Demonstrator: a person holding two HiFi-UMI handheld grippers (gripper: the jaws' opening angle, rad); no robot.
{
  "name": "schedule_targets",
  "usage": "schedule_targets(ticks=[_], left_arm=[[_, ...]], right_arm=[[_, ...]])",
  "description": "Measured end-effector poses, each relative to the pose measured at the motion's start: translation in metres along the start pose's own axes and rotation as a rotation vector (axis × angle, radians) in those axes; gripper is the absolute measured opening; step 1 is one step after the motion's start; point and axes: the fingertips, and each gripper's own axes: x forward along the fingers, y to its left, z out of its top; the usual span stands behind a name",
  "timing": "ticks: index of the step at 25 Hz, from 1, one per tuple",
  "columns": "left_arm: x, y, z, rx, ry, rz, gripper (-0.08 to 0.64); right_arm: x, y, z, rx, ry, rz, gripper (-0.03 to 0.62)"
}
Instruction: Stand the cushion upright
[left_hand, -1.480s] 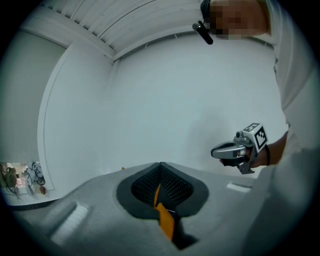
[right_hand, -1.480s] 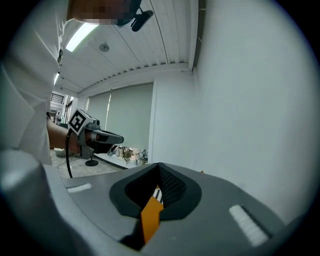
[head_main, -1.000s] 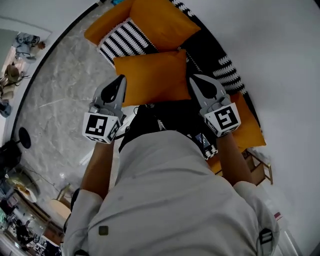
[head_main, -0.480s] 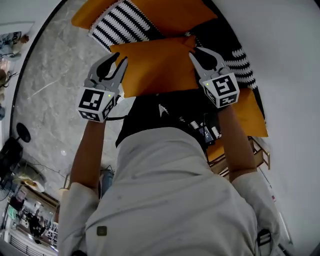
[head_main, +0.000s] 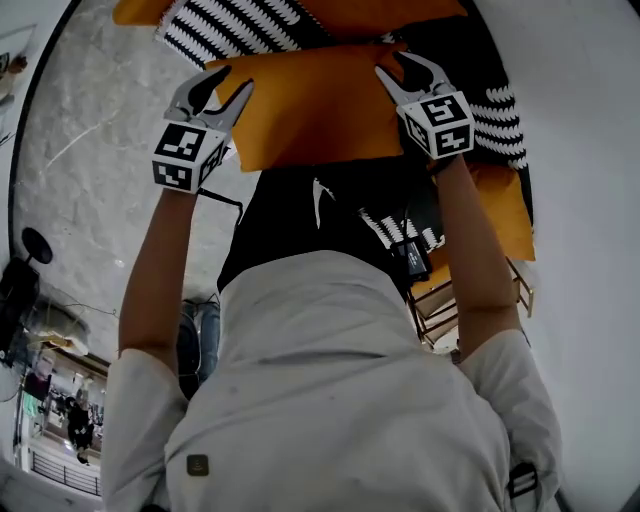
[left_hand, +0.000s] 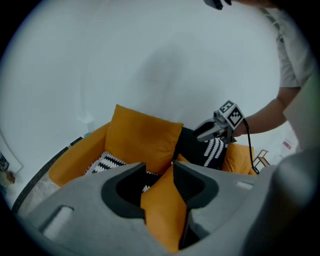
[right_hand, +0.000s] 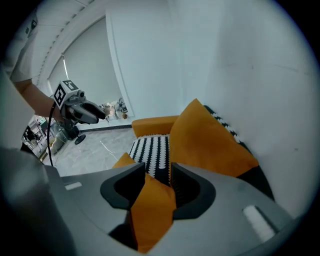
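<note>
An orange cushion (head_main: 310, 105) lies across the sofa in front of me, long side left to right. My left gripper (head_main: 215, 90) is at its left end and my right gripper (head_main: 405, 70) at its right end. The jaws of both have just been opening. In the left gripper view a corner of the cushion (left_hand: 160, 215) sits loosely between the spread jaws of the left gripper (left_hand: 159, 172). The right gripper view shows the same: the cushion's other corner (right_hand: 150, 210) lies inside the parted jaws of the right gripper (right_hand: 157, 169).
A second orange cushion (left_hand: 142, 137) leans upright against the sofa back by the white wall. The seat has a black-and-white striped cover (head_main: 240, 25). An orange sofa arm (left_hand: 75, 155) is on the left. Grey marble floor (head_main: 90, 150) lies left; a wooden frame (head_main: 435, 305) stands right.
Both grippers have gone down toward the sofa seat with the cushion between them. Their jaws, shut on the cushion's ends a second ago, now stand apart.
</note>
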Motion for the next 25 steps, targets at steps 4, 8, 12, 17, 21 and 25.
schedule_targets(ticks=[4, 8, 12, 17, 21, 25], left_arm=[[0.037, 0.020, -0.035, -0.010, 0.066, -0.016, 0.190], [0.065, 0.034, -0.069, -0.026, 0.117, -0.032, 0.215], [0.089, 0.048, -0.099, -0.048, 0.173, -0.041, 0.230], [0.121, 0.059, -0.137, -0.045, 0.244, -0.037, 0.249], [0.139, 0.069, -0.174, -0.031, 0.322, -0.042, 0.257], [0.151, 0.076, -0.208, -0.031, 0.412, -0.044, 0.276]], right_arm=[[0.038, -0.010, -0.032, 0.007, 0.101, 0.024, 0.213], [0.068, -0.012, -0.062, -0.013, 0.188, 0.046, 0.244], [0.099, -0.015, -0.087, -0.004, 0.270, 0.072, 0.261], [0.128, -0.030, -0.120, -0.015, 0.353, 0.070, 0.272], [0.144, -0.035, -0.151, -0.006, 0.425, 0.059, 0.282], [0.156, -0.035, -0.176, 0.012, 0.480, 0.044, 0.293]])
